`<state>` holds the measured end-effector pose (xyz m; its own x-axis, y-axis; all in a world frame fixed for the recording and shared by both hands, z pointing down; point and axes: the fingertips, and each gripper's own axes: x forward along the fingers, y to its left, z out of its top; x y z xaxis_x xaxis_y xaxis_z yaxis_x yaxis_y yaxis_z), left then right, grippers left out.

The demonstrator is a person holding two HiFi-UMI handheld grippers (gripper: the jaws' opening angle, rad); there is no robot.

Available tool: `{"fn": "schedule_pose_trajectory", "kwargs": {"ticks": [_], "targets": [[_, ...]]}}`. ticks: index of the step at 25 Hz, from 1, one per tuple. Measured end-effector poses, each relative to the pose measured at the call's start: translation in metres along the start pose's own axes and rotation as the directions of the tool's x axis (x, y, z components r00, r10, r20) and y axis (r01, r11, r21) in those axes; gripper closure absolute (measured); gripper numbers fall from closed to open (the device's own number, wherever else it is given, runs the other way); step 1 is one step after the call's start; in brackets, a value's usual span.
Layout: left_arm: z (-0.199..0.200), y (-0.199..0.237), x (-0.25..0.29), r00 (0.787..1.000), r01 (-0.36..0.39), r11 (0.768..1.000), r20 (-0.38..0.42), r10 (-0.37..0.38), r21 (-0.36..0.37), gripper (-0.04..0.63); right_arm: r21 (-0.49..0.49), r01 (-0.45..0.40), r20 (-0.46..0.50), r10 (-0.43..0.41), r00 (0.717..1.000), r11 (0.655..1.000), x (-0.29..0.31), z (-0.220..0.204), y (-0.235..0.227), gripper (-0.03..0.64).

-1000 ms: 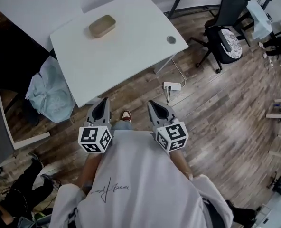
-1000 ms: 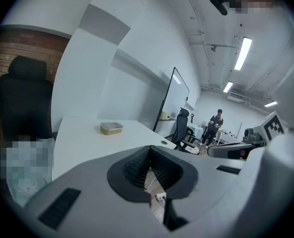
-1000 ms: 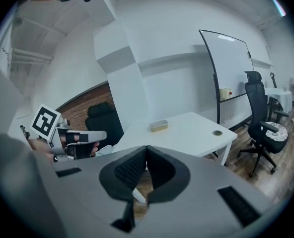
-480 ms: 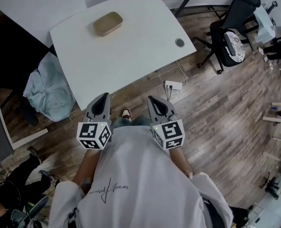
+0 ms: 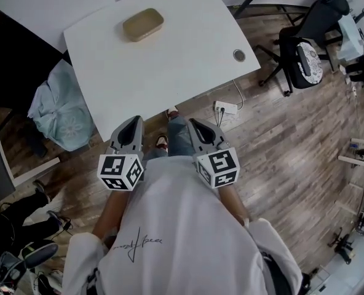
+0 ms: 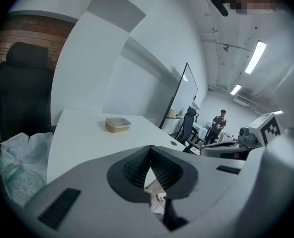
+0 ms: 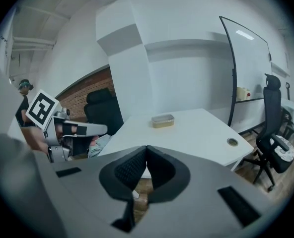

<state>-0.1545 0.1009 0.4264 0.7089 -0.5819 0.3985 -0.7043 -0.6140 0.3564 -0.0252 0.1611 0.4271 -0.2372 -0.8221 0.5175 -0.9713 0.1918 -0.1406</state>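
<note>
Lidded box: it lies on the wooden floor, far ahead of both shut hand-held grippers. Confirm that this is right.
No. The lidded box lies on the white table, not on the wooden floor, as the head view shows. It is far ahead of the left hand-held gripper and the right hand-held gripper, both shut.

The left gripper (image 5: 133, 123) and the right gripper (image 5: 198, 125) are held side by side just ahead of the person's torso (image 5: 173, 226), both pointing forward — each with its jaws closed tip to tip, nothing between them.
</note>
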Motion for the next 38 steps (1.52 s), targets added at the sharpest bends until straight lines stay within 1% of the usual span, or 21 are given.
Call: {"fn": "schedule_pose_trajectory", "kwargs": {"ticks": [6,10,16,20,29,35,38], "targets": [[0.027,0.012,0.033,0.999,-0.031,0.999,0.029,0.032,-0.038,0.588,-0.013,-0.049,0.028,0.049,0.998,0.999,0.033,0.034,-0.025,0.609],[0.045,0.014,0.055,0.998,-0.048,0.998,0.04,0.05,-0.042,0.588,-0.011,-0.084,0.036,0.084,0.996,0.996,0.054,0.052,-0.045,0.609],[0.063,0.028,0.078,0.992,-0.108,0.993,0.054,0.11,-0.05,0.588,-0.001,-0.145,0.024,0.145,0.989,0.989,0.085,0.068,-0.065,0.609],[0.069,0.035,0.089,0.986,-0.152,0.987,0.059,0.155,-0.054,0.588,0.008,-0.183,0.013,0.183,0.983,0.983,0.103,0.076,-0.079,0.609],[0.077,0.047,0.109,0.966,-0.236,0.967,0.082,0.244,-0.096,0.588,0.02,-0.276,-0.006,0.276,0.961,0.961,0.138,0.086,-0.096,0.609],[0.075,0.042,0.123,0.954,-0.27,0.953,0.094,0.284,-0.135,0.588,0.042,-0.335,-0.003,0.335,0.942,0.941,0.151,0.087,-0.111,0.609],[0.075,0.041,0.127,0.95,-0.287,0.949,0.092,0.3,-0.13,0.588,0.058,-0.361,-0.003,0.362,0.932,0.931,0.161,0.085,-0.116,0.609]]}}
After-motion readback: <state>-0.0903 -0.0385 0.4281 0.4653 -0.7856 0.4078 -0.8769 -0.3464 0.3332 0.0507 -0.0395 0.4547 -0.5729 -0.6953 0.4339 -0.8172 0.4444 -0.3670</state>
